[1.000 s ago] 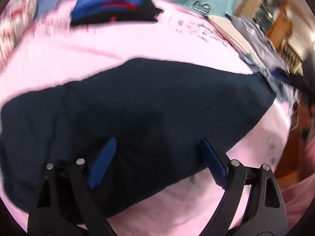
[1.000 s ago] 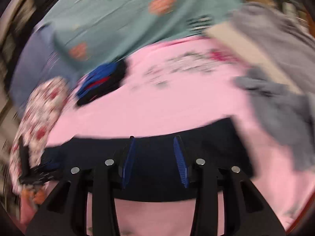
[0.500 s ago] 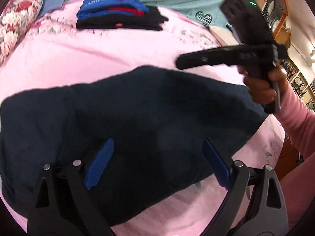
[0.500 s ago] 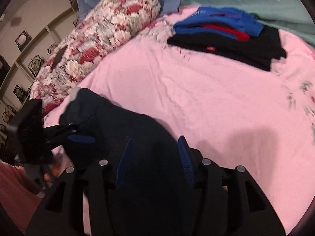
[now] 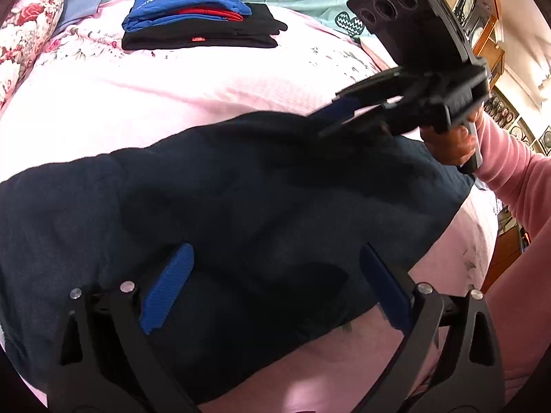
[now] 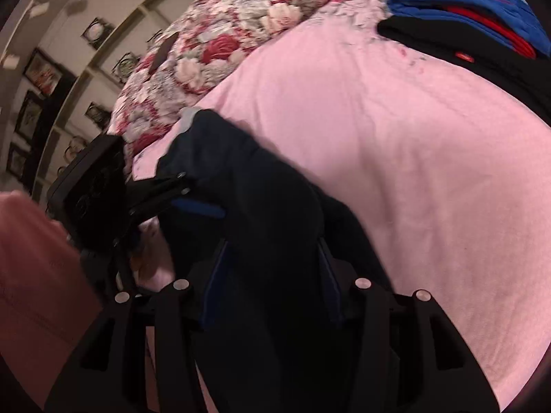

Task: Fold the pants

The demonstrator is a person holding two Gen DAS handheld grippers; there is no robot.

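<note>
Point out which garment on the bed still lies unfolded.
The dark navy pants, spread loose across the pink sheet under both grippers. The blue, red and black garments sit folded in a stack behind them.

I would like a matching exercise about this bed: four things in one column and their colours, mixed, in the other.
Things:
1. pants
2. bedsheet
3. pillow
4. top garment of the folded pile

Colours:
a. bright blue
b. pink
c. dark navy
d. red and white floral

Pairs: 1-c, 2-b, 3-d, 4-a
</note>
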